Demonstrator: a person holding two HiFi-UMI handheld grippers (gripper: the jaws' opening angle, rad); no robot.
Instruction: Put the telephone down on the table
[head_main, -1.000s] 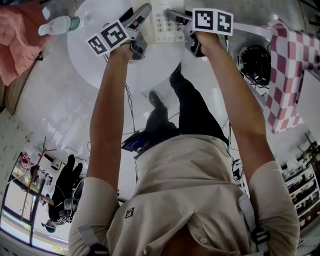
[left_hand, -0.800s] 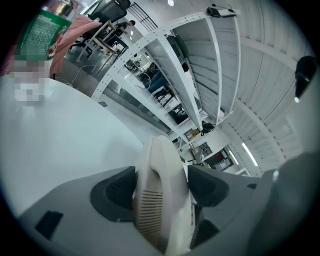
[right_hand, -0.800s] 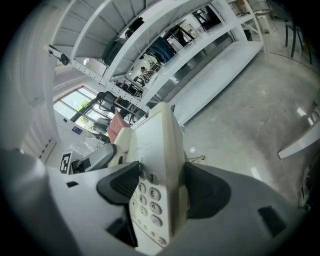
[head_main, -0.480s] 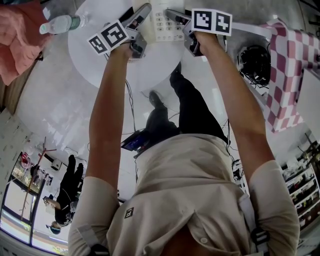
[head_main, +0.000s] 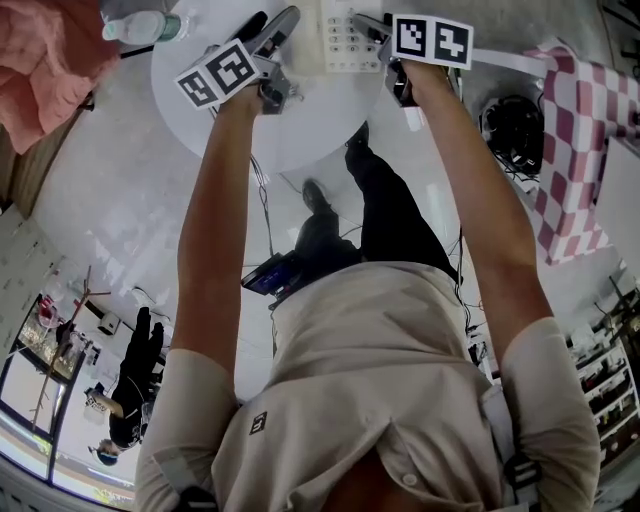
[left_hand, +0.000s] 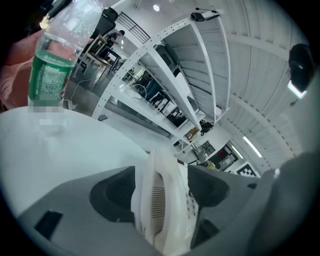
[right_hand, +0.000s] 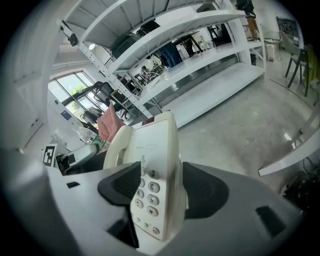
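Left claw (left_hand: 161, 200) and right claw (right_hand: 156, 196) both pinch the telephone (right_hand: 150, 145), right's jaws just tightened. Set-down on the worktop (head_main: 200, 115) looks pending.

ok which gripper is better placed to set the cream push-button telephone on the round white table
Left, probably: the left gripper clamps the cream push-button telephone over the round white table. The right gripper, jaws just closing on its keypad end, looks out past the rim.
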